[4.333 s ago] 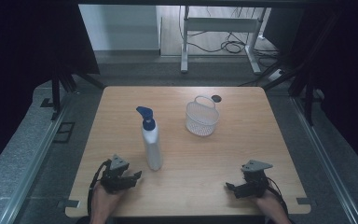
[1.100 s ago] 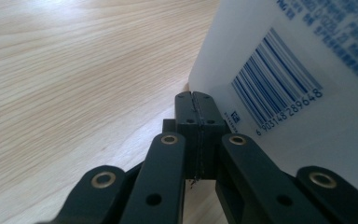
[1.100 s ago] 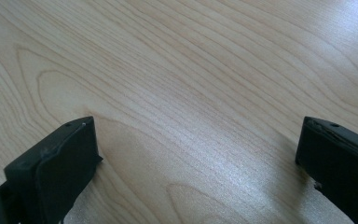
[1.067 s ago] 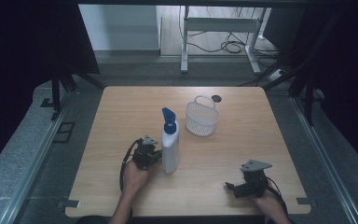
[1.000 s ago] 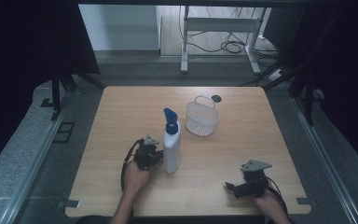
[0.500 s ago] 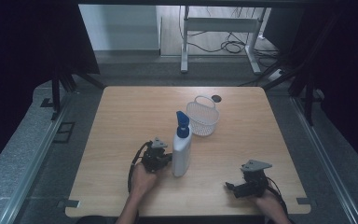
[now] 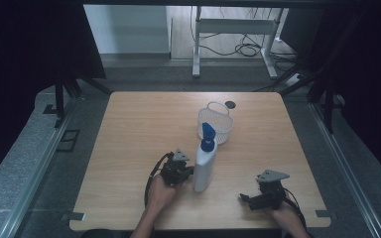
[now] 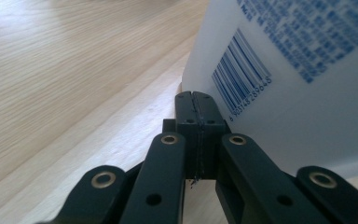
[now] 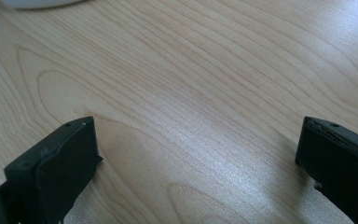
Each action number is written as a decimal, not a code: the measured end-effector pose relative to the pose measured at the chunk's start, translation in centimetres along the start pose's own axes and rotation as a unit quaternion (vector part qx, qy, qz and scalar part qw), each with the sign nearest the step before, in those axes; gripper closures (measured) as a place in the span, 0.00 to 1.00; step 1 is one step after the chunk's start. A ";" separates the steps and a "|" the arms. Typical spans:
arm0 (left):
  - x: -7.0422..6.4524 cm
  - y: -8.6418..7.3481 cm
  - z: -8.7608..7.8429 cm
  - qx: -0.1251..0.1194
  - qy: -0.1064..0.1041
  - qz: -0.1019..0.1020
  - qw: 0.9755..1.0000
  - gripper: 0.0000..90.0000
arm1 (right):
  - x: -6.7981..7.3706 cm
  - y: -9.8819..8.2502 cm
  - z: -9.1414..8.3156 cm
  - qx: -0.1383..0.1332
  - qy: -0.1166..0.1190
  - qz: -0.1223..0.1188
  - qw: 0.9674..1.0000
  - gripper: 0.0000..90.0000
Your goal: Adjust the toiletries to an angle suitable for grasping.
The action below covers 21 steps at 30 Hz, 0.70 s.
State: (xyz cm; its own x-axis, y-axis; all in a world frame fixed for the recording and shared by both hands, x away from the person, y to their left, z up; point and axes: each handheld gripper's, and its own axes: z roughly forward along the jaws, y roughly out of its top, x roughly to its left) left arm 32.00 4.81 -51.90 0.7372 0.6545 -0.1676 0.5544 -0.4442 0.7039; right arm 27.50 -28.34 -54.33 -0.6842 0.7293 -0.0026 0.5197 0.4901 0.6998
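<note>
A white spray bottle with a blue trigger top stands upright near the middle of the wooden table. My left gripper is shut, and its closed tips rest against the bottle's lower left side. In the left gripper view the joined jaws meet the bottle just under its barcode, with nothing between them. My right gripper lies near the table's front right edge, open. Its two jaws stand wide apart over bare wood.
A white mesh basket with a handle stands just behind the bottle, to its right. A small dark disc lies behind the basket. A desk frame and cables are on the floor beyond the table.
My left gripper and the bottle have slid together to the right across the table, ending nearer the basket. The bottle stays upright. The right gripper has not moved.
</note>
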 end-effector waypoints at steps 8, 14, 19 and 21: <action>-1.6 0.1 0.3 0.011 -0.007 0.022 1.000 0.99 | 0.0 0.0 0.0 0.000 0.000 -0.001 1.000 0.00; -2.7 -0.3 0.3 0.014 -0.013 0.027 0.999 0.99 | 0.0 0.0 0.0 0.001 0.000 -0.003 1.000 0.00; -3.6 -0.7 0.2 0.018 -0.021 0.033 0.999 0.99 | 0.0 0.0 0.0 0.000 0.000 -0.002 1.000 0.00; -4.0 -0.9 0.1 0.016 -0.024 0.031 0.999 0.99 | 0.0 0.0 0.0 0.000 0.000 -0.002 1.000 0.00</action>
State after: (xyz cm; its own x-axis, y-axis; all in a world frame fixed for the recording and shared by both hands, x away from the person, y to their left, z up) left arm 28.64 2.52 -51.95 0.7878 0.5951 -0.1588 0.5193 -0.5031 0.6909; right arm 27.51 -28.35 -54.34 -0.6859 0.7276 -0.0054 0.5173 0.4928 0.6996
